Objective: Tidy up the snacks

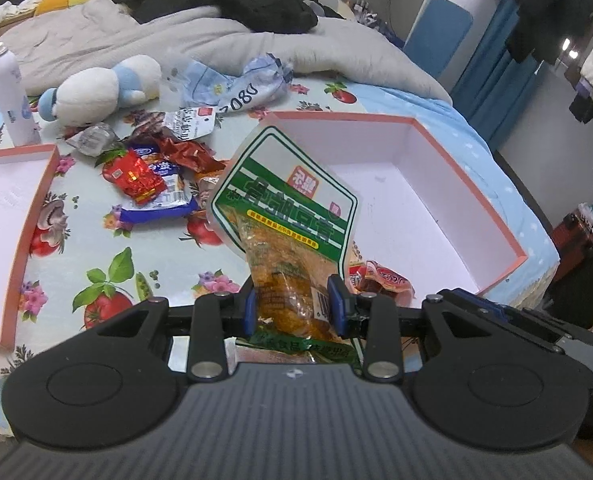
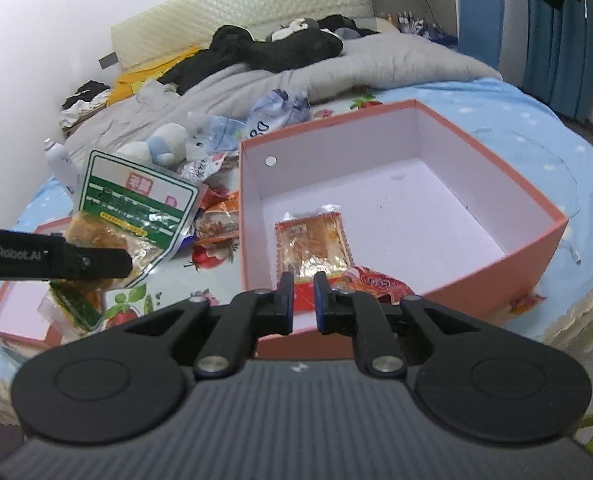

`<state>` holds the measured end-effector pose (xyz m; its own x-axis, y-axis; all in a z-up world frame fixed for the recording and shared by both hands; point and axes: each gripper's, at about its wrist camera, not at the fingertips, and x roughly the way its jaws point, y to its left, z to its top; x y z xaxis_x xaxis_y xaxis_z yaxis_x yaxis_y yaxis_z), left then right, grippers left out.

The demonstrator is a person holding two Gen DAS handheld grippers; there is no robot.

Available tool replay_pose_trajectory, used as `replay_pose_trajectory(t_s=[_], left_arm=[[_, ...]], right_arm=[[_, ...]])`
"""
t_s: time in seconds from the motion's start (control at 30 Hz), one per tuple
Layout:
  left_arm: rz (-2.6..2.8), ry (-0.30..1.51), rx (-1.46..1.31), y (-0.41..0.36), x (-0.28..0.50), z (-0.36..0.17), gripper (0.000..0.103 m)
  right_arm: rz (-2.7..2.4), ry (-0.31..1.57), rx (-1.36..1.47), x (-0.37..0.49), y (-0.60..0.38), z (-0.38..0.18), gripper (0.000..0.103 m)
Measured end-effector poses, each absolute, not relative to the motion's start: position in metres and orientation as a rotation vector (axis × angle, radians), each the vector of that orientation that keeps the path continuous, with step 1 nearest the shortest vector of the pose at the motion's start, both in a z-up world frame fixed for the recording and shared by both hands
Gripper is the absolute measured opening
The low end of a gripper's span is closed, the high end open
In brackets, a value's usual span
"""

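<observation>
Left claw (image 1: 292, 306) gripping green snack packet (image 1: 284, 216), floral bedsheet (image 1: 108, 240), pink box (image 2: 476, 268)

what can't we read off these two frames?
- Left wrist: lower end of the green-label snack pack is hidden behind the left gripper.
- Right wrist: whether the right gripper pinches the red packet; its fingers cover the contact.
- Both views: pack text too small to read.

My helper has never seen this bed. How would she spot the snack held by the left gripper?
Find the pink box on the bed. Left of it, the left gripper holds up a snack bag. Unlike the red packets nearby, it has a green-and-white label over orange food.
</observation>
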<state>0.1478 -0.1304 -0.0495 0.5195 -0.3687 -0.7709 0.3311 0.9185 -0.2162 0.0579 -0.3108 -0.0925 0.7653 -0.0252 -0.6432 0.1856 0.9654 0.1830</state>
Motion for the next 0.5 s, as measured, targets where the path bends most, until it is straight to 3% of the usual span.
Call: replay_pose_trajectory(t_s=[0.5], left_arm=[[-0.435, 0.941, -0.032, -0.15, 0.181, -0.064, 0.04]], right_arm=[[-0.058, 0.719, 0.276, 0.064, -0.32, -0.111, 0.015]])
